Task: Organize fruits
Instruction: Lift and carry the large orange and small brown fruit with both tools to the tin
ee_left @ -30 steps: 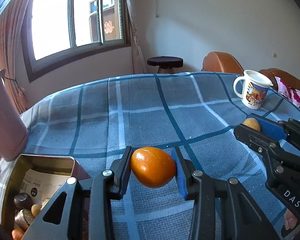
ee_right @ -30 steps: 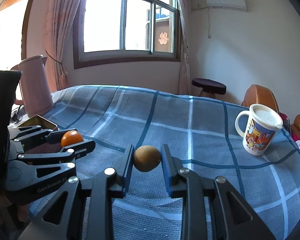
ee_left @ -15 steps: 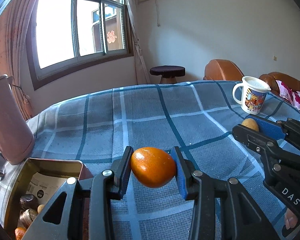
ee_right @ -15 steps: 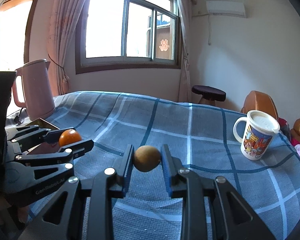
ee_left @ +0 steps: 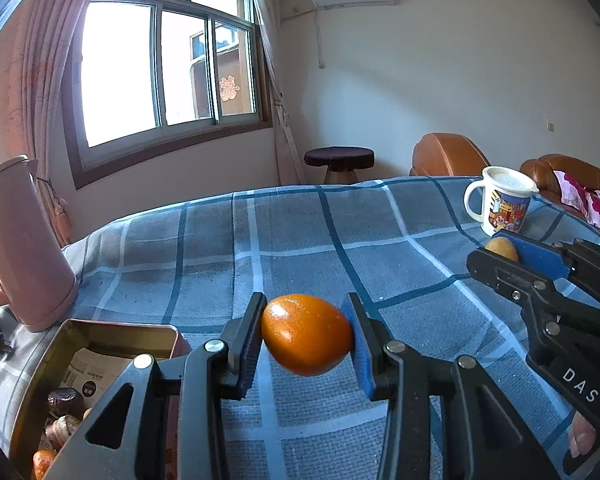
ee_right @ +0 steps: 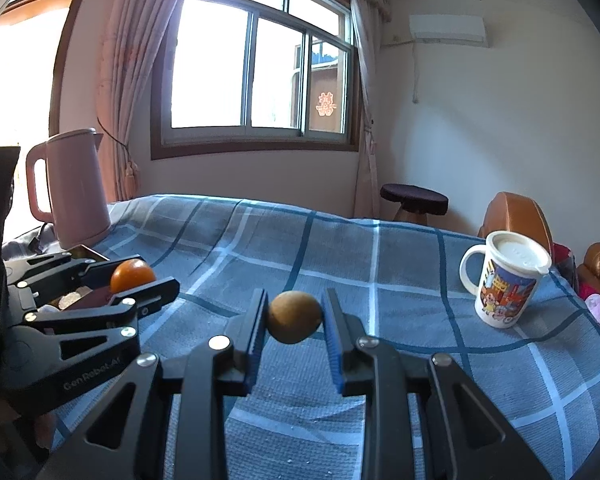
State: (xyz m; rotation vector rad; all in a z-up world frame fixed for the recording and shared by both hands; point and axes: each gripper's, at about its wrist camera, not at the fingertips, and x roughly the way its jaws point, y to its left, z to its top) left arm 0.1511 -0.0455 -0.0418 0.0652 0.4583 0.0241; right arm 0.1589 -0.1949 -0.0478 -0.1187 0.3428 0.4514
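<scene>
Orange fruit [ee_left: 306,334] in left tool [ee_left: 306,338], beside tin's rim [ee_left: 116,326].

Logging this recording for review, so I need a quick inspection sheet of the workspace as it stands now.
Surface: table under a blue checked cloth.
Job's things: orange fruit held in the left tongs; brown fruit held in the right tongs; open metal tin at the left edge holding several fruits and a printed paper.
Clutter: pink kettle; lidded cartoon mug.
Grippers: both tongs closed on their fruit, above the cloth.
Cables: black plug and cord by the kettle.
Surroundings: window, curtains, air conditioner, stool, brown sofa.
</scene>
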